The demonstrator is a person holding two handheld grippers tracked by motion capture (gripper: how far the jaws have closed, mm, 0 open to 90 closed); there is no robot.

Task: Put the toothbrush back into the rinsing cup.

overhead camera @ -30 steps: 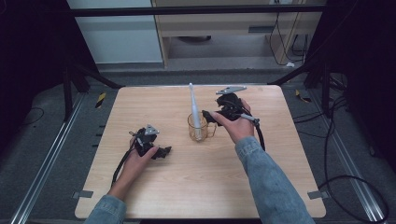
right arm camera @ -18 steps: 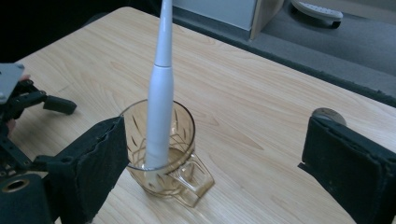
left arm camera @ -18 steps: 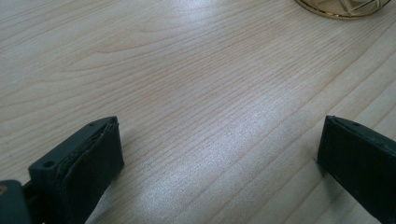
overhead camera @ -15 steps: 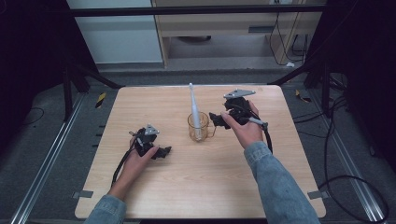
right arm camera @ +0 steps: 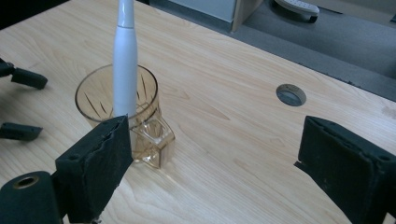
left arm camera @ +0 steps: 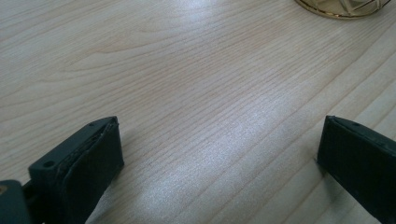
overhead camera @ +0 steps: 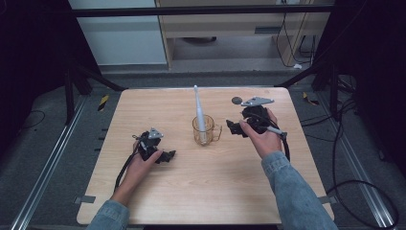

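cup (overhead camera: 205,130): amber see-through mug, mid-table, handle toward 3 o'clock in the high view.
toothbrush (overhead camera: 199,111): white, stands in the cup, leaning toward 12 o'clock, top well above the rim.
right gripper (overhead camera: 231,127): at 3 o'clock of the cup, near the handle, not touching it; jaws spread wide, nothing between them. In the right gripper view the cup sits by the near jaw at 10 o'clock.
left gripper (overhead camera: 170,155): at 8 o'clock of the cup, low on the table (overhead camera: 143,201); jaws wide apart, only bare wood between them.
cable hole (overhead camera: 236,100): grey disc at 1 o'clock of the cup, near the far edge.
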